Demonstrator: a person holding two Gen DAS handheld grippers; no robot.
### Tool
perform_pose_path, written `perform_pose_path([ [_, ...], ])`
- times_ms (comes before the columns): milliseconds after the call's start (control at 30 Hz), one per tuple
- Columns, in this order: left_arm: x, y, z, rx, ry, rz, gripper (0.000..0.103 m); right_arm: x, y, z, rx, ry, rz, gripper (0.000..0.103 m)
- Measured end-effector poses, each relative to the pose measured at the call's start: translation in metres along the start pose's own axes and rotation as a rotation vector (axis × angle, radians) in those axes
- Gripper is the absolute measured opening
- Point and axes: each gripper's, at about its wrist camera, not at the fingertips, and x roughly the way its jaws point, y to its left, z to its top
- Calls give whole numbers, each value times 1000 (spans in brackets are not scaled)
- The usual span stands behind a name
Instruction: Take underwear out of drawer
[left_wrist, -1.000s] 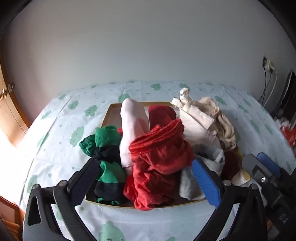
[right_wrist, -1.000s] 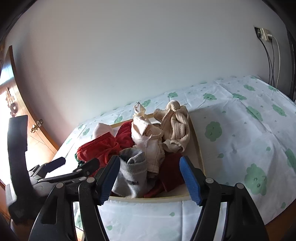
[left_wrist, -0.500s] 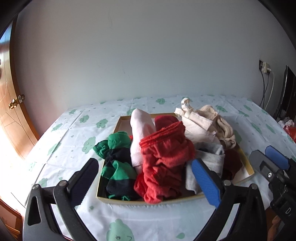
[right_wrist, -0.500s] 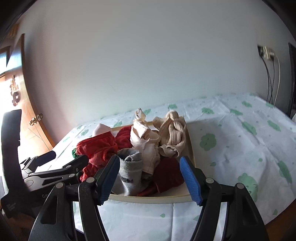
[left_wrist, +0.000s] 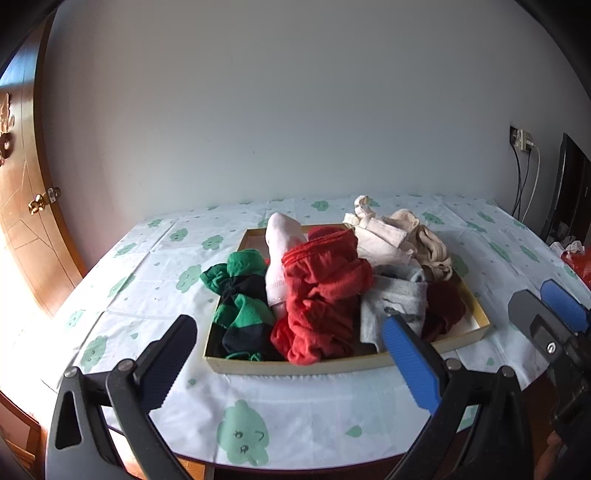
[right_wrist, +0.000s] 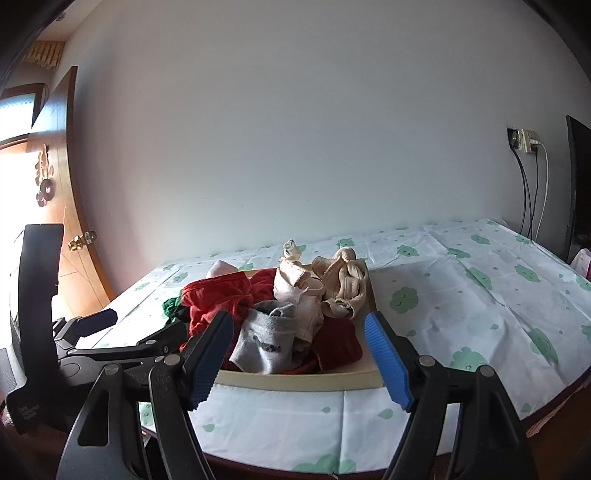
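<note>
Tabletop (left_wrist: 155, 280) under a white cloth printed with green cloud shapes, filling most of both views, backed by a plain pale wall. Shallow wooden drawer (left_wrist: 295, 365) resting on the cloth toward the near edge, roughly midway along it, heaped with underwear (left_wrist: 325, 295): red piece in the middle, green-and-black striped piece (left_wrist: 240, 310) at the drawer's left side, white piece just behind, grey piece (right_wrist: 266, 339) at the near right, cream and beige pieces (right_wrist: 340, 284) toward the far right corner. All still lying in the drawer, some spilling over its rim. Left tool (left_wrist: 291, 365) spread wide, nothing between its jaws, hovering just short of the drawer's near wall. Right tool (right_wrist: 299, 365) opening, jaws apart and empty, grey piece framed beyond them, untouched.
</note>
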Motion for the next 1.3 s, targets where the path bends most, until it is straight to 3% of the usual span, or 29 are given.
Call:
perform_pose_path([
  [233, -17, 1, -18, -20, -23, -6, 102, -25, 0, -12, 7, -42, 31, 76],
  [700, -58, 4, -43, -48, -32, -32, 102, -69, 7, -23, -8, -77, 10, 77],
  [1200, -133, 1, -69, -39, -73, -29, 102, -168, 22, -11, -55, -62, 3, 77],
  [1300, -144, -1, -78, -43, -78, -59, 102, -191, 28, -16, -43, -100, -3, 83],
])
